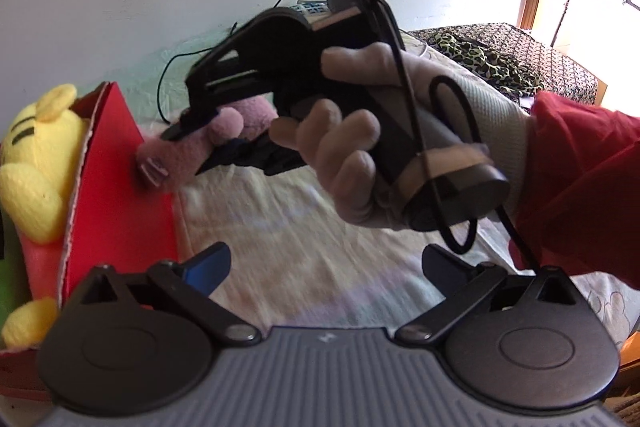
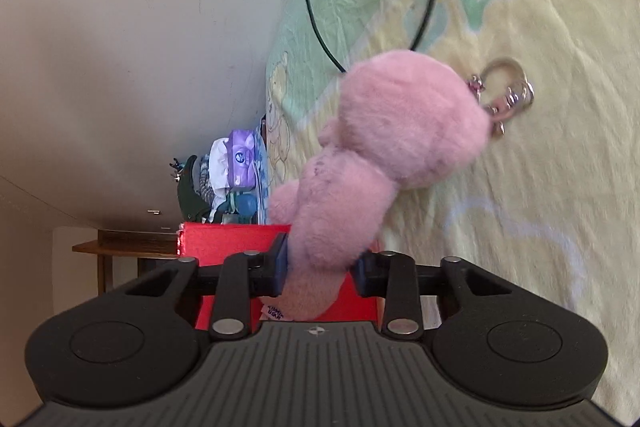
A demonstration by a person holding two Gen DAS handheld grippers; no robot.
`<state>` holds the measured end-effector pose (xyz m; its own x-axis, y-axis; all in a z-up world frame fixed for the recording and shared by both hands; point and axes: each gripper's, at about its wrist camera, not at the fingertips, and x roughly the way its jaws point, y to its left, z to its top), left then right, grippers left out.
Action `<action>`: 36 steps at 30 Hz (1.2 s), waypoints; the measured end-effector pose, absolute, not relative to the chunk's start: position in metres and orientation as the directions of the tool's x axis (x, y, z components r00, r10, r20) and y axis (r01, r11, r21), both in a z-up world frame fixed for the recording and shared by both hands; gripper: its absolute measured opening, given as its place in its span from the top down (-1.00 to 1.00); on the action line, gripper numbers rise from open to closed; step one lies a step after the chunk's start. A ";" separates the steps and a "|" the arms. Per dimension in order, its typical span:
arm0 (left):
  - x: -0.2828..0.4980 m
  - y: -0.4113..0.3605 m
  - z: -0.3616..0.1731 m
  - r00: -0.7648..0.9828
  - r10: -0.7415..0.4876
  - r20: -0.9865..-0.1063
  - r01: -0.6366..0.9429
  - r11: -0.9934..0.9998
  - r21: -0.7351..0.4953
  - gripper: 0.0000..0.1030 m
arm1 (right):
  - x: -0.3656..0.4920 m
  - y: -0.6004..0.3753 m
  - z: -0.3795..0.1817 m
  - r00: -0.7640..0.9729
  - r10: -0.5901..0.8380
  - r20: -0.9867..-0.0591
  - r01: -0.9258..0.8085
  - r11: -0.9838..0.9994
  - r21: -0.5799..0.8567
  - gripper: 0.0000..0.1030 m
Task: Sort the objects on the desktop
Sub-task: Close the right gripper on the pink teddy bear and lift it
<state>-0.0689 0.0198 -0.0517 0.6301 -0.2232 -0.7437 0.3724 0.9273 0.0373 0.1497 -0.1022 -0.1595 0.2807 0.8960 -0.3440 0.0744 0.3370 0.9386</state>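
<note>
A pink plush keychain toy (image 2: 384, 163) with a metal clasp (image 2: 508, 87) hangs in the air, and my right gripper (image 2: 320, 267) is shut on its lower body. In the left wrist view the same pink plush toy (image 1: 192, 151) shows in the right gripper (image 1: 188, 131), held by a gloved hand (image 1: 352, 131) beside the red box (image 1: 116, 187). A yellow plush bear (image 1: 36, 155) lies inside that box. My left gripper (image 1: 324, 267) stands open over the bedsheet with nothing between its blue-padded fingers (image 1: 208, 267).
The pale yellow and green bedsheet (image 2: 540, 187) covers the surface. A black cable (image 2: 320, 27) runs across it. The red box (image 2: 232, 243) sits below the toy, with a pile of small items and a purple wipes pack (image 2: 240, 163) behind. A red sleeve (image 1: 580, 187) is at right.
</note>
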 end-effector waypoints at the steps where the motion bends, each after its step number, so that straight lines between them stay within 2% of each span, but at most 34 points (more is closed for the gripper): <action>1: -0.068 0.021 -0.051 0.630 -0.229 -0.742 0.371 0.928 0.028 -0.97 | 0.148 -0.107 -0.158 0.284 0.895 -0.343 0.065 0.339 0.938 0.42; 6: -0.068 0.024 -0.045 0.625 -0.266 -0.733 0.380 0.925 -0.012 -0.97 | 0.132 -0.141 -0.146 0.318 0.857 -0.404 -0.007 0.429 0.903 0.43; 13: -0.056 0.025 -0.041 0.620 -0.306 -0.722 0.384 0.921 -0.061 -0.97 | 0.083 -0.201 -0.148 0.273 0.814 -0.512 -0.033 0.540 0.841 0.45; 18: -0.036 0.024 -0.045 0.585 -0.377 -0.718 0.370 0.912 -0.178 -0.95 | 0.041 -0.234 -0.146 0.275 0.791 -0.547 -0.031 0.576 0.817 0.44; 22: -0.019 0.014 -0.057 0.534 -0.433 -0.726 0.379 0.890 -0.253 -0.89 | 0.018 -0.246 -0.146 0.299 0.755 -0.583 -0.018 0.615 0.788 0.36; 27: 0.000 -0.005 -0.074 0.466 -0.486 -0.740 0.390 0.863 -0.322 -0.67 | 0.012 -0.271 -0.153 0.421 0.748 -0.514 0.082 0.532 0.843 0.19; 30: 0.011 -0.011 -0.084 0.452 -0.484 -0.749 0.373 0.865 -0.334 -0.63 | 0.017 -0.277 -0.159 0.474 0.738 -0.480 0.114 0.489 0.865 0.20; 32: 0.017 -0.011 -0.091 0.441 -0.481 -0.757 0.351 0.869 -0.348 -0.59 | 0.024 -0.274 -0.163 0.487 0.731 -0.477 0.115 0.488 0.865 0.28; 35: 0.021 -0.009 -0.098 0.422 -0.492 -0.761 0.328 0.866 -0.378 -0.58 | 0.036 -0.262 -0.168 0.486 0.764 -0.424 0.100 0.434 0.895 0.21; 36: 0.021 -0.010 -0.098 0.421 -0.490 -0.763 0.326 0.867 -0.377 -0.58 | 0.039 -0.259 -0.167 0.480 0.765 -0.430 0.091 0.443 0.892 0.28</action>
<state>0.0208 -0.0098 -0.0979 0.4215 -0.4902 -0.7629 0.3264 0.8669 -0.3767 0.0393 -0.2586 -0.1674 0.4796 0.7651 -0.4296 0.0914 0.4434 0.8916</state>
